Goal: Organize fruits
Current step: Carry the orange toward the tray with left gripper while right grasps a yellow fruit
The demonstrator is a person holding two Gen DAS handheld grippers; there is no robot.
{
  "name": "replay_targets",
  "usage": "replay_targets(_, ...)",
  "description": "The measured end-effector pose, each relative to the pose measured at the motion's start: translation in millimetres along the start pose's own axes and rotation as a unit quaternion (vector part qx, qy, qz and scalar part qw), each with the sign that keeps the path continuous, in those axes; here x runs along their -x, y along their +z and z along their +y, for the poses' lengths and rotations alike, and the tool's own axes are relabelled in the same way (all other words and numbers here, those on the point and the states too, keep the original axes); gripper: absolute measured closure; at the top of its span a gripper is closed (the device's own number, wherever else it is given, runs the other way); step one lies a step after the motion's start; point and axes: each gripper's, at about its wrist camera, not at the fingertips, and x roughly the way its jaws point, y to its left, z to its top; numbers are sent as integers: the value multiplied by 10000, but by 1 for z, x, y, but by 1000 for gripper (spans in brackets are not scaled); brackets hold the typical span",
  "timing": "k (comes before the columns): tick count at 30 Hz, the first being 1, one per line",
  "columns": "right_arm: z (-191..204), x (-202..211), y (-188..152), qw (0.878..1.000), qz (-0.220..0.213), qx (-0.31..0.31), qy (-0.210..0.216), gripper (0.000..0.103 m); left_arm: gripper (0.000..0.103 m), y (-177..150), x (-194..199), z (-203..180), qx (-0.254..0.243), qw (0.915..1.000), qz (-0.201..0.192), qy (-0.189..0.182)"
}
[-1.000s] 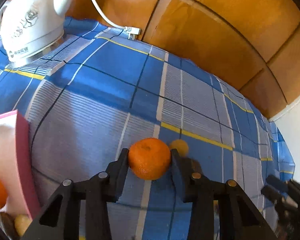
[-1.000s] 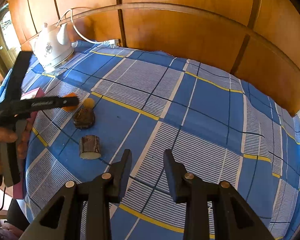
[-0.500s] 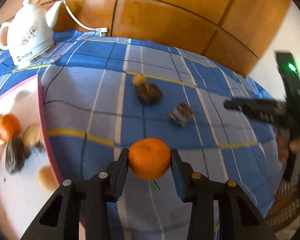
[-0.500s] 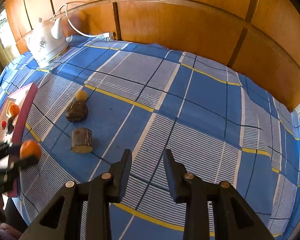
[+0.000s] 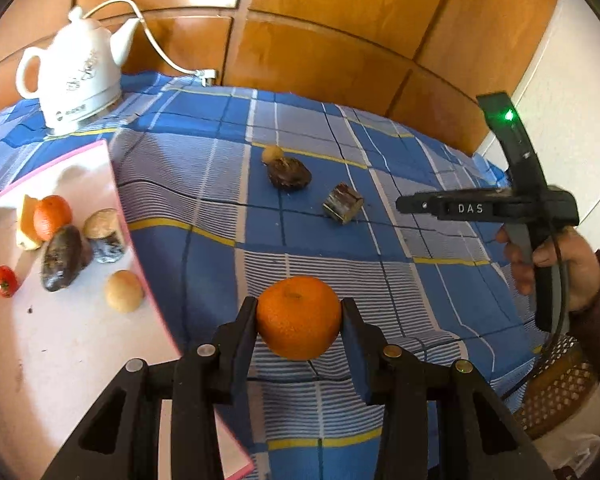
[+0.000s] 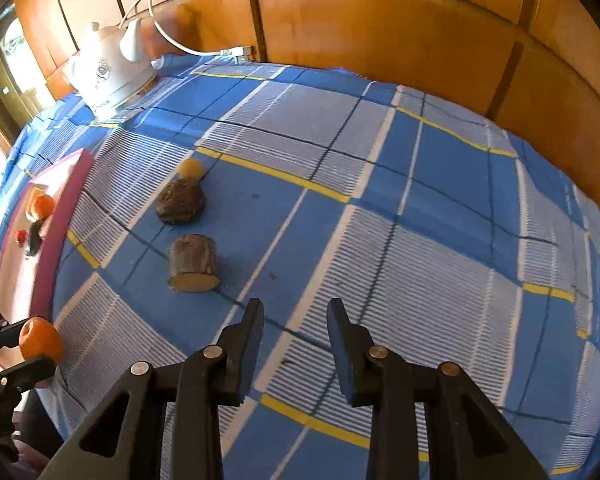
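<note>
My left gripper (image 5: 299,305) is shut on an orange mandarin (image 5: 298,322), held above the blue checked cloth just right of the pink-rimmed white tray (image 5: 60,360). On the tray lie another mandarin (image 5: 52,216), a dark oblong fruit (image 5: 62,258), a small red fruit (image 5: 5,280) and a tan round fruit (image 5: 124,290). Farther out on the cloth lie a small yellow ball (image 6: 191,168), a dark lumpy fruit (image 6: 180,202) and a cut brown stub (image 6: 192,264). My right gripper (image 6: 294,308) hangs above the cloth near the stub, fingers slightly apart and empty.
A white electric kettle (image 5: 74,76) with its cord stands at the back left corner. Wooden panelling runs behind the table. A hand (image 5: 556,264) holds the right gripper at the table's right edge, with a wicker basket (image 5: 556,392) below it.
My left gripper carried the mandarin back from the loose pieces toward the near edge beside the tray, and its view swung to take in the tray. The right gripper has hardly moved.
</note>
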Motion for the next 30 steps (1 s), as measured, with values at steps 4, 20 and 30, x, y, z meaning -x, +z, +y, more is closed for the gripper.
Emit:
replay_targets(4, 10, 3, 10, 9996, -97, -56, 268, 70, 62, 1, 12, 12, 119, 9998, -135, 32)
replay_targets(20, 94, -72, 99, 9986, 113, -104, 505, 70, 62, -7, 32, 47, 511, 9981, -289, 176)
replay_targets(30, 89, -82, 103, 9994, 47, -120, 316, 78, 62, -8, 31, 55, 663, 9972, -303, 182)
